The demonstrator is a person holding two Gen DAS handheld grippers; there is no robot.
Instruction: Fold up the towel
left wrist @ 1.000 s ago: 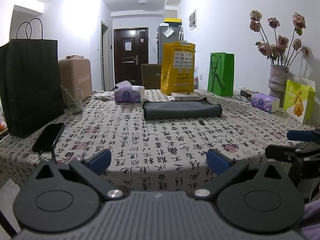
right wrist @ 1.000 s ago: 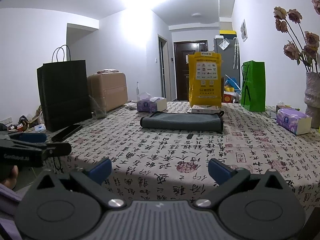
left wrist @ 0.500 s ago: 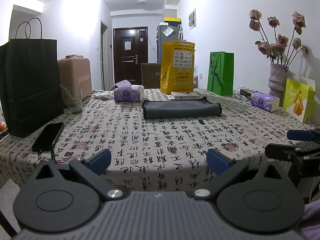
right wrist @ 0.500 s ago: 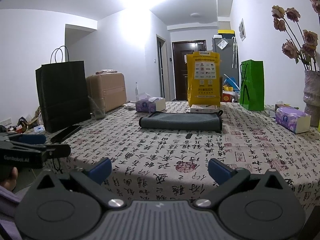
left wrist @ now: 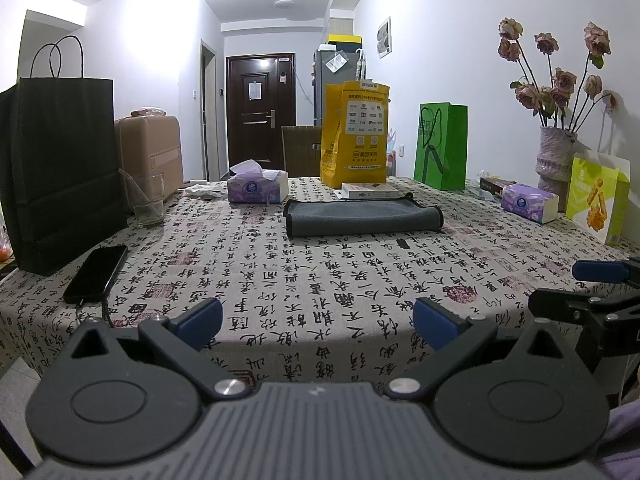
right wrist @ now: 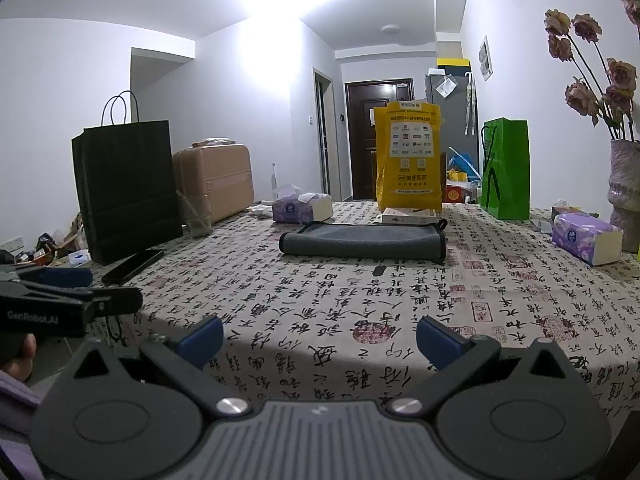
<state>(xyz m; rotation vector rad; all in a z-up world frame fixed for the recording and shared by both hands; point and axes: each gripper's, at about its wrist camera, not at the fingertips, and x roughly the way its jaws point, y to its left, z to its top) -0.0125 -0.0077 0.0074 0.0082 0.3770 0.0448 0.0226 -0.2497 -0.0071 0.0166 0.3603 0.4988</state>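
The left gripper (left wrist: 316, 324) is held with its blue-padded jaws spread wide and nothing between them, at the near edge of the table (left wrist: 280, 280); the right gripper (right wrist: 320, 336) is likewise spread and empty beside it. The grey towel (left wrist: 362, 218) is seen lying folded toward the far side of the table, well apart from both grippers. It is judged soft, light and limp, likely microfibre, so a pinch at the near corners is suggested. A small dark tag (left wrist: 401, 243) lies just in front of it. Behind it a flat box (left wrist: 370, 191) and a yellow bag (left wrist: 356, 134) stand close; the tissue box (left wrist: 258, 188), phone (left wrist: 96, 274) and glass (left wrist: 146, 200) are kept to the sides.
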